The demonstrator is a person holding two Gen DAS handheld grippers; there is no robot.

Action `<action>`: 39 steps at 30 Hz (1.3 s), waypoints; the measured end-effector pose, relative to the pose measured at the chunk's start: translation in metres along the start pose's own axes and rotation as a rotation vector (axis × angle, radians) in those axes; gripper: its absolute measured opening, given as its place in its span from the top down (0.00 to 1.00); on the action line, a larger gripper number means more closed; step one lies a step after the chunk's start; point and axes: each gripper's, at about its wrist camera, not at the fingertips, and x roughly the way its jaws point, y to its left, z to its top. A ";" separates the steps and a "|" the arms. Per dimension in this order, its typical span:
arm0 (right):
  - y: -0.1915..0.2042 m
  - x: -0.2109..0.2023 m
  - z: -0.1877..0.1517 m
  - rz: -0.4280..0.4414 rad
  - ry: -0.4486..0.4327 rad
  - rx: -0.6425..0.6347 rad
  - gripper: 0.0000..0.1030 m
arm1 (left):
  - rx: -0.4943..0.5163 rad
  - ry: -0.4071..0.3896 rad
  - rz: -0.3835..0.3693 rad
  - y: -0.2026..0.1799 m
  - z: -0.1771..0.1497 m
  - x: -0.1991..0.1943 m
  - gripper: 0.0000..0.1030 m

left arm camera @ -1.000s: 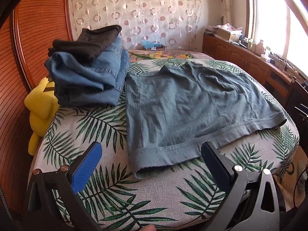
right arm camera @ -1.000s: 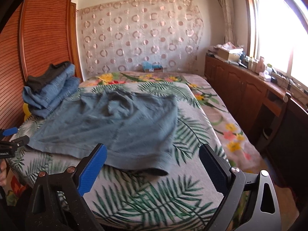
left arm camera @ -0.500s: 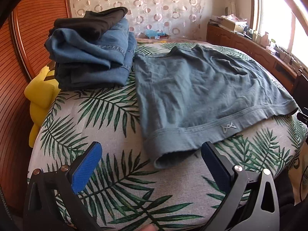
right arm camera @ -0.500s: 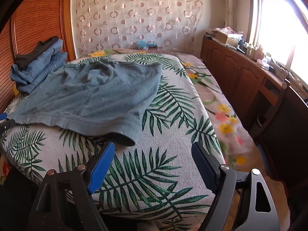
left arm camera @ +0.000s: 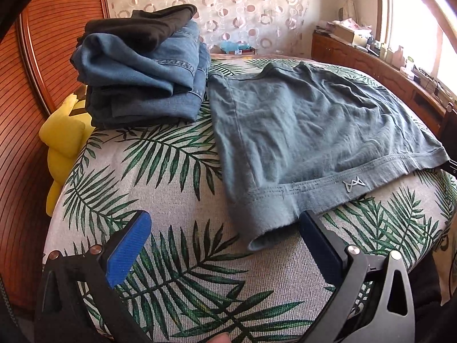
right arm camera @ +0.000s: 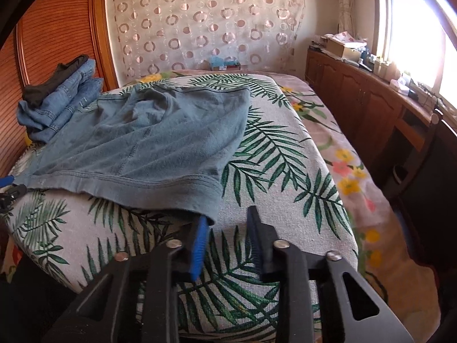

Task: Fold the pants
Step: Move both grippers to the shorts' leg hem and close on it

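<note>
Closing in, you have narrowed your right gripper [right arm camera: 227,245] beside the waistband corner of the pants [right arm camera: 148,148], nothing pinched yet. Your left gripper [left arm camera: 225,245] has moved closer, fingers wide apart, empty. Pants lie flat on the bed [left arm camera: 160,177]; both corners look nearly ready to lift.

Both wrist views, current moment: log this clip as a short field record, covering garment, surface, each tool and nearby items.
garment: grey-green cotton shorts, spread flat, unfolded
surface: bed with palm-leaf print cover
left tool: open, at the waistband's left corner, not gripping
right tool: narrowed but open, at the waistband's right corner, cloth edge over its blue pad
nearby: stack of folded blue jeans with a black garment on top, beside the shorts
other: yellow plush toy at the bed's edge
</note>
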 end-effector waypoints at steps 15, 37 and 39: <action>-0.006 -0.044 -0.008 -0.018 0.028 -0.064 0.98 | -0.049 -0.058 -0.074 0.009 0.006 -0.019 0.00; 0.015 -0.012 0.035 0.027 -0.052 -0.070 0.59 | -0.074 -0.010 -0.216 0.007 0.003 -0.008 0.60; 0.013 -0.007 0.035 0.030 -0.038 -0.063 0.59 | -0.077 -0.010 -0.237 0.008 0.002 -0.009 0.66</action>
